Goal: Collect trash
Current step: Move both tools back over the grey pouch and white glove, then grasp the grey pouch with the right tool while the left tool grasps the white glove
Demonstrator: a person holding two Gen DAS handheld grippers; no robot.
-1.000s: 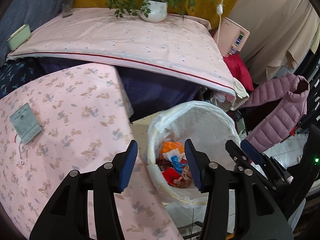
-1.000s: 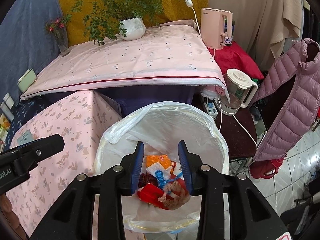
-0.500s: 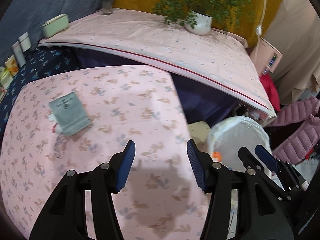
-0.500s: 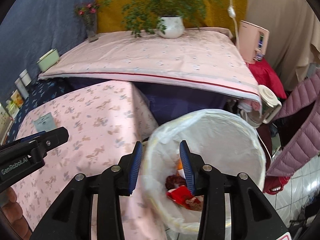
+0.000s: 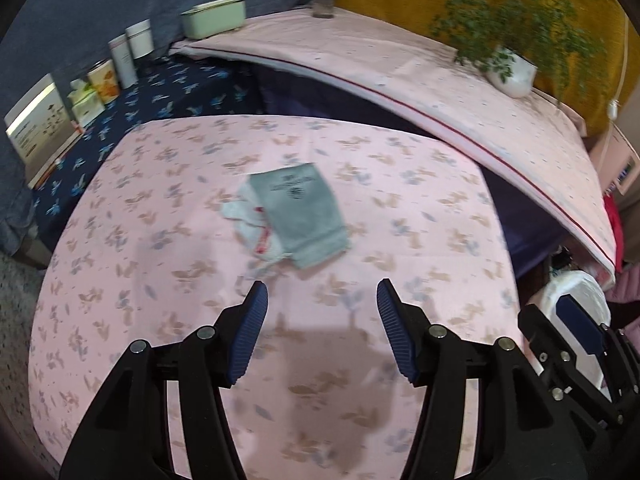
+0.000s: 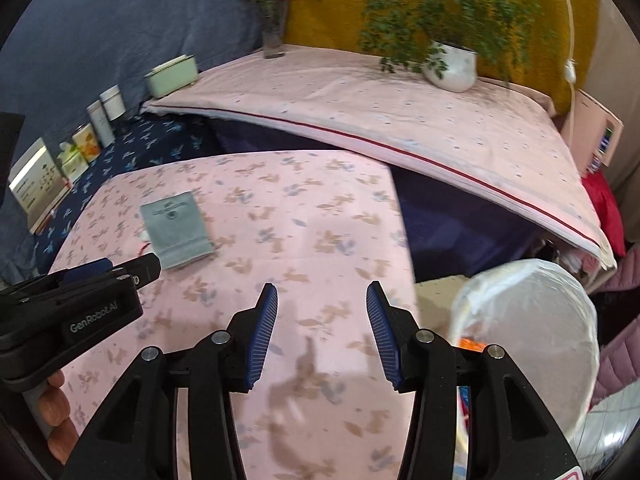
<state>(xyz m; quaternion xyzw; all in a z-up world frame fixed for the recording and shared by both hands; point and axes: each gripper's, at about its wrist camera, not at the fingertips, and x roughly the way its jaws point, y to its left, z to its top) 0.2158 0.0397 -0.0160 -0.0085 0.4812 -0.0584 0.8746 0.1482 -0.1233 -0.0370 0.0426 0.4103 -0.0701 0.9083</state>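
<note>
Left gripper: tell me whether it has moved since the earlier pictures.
Yes. The left gripper has swung from over the lined trash bin to over the pink floral table, facing the grey pouch. Its jaws, just opening, hold nothing.

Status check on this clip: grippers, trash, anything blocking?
Left gripper and right gripper open, empty, jaws just widening. Grey packet on white wrapper, untouched on table. Bin at right. Nothing blocking.

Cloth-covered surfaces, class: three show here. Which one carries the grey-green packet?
The nearest surface, the pink butterfly-print cloth, carries the grey-green packet. The raised pale pink cloth holds a plant; the navy cloth holds containers.
</note>
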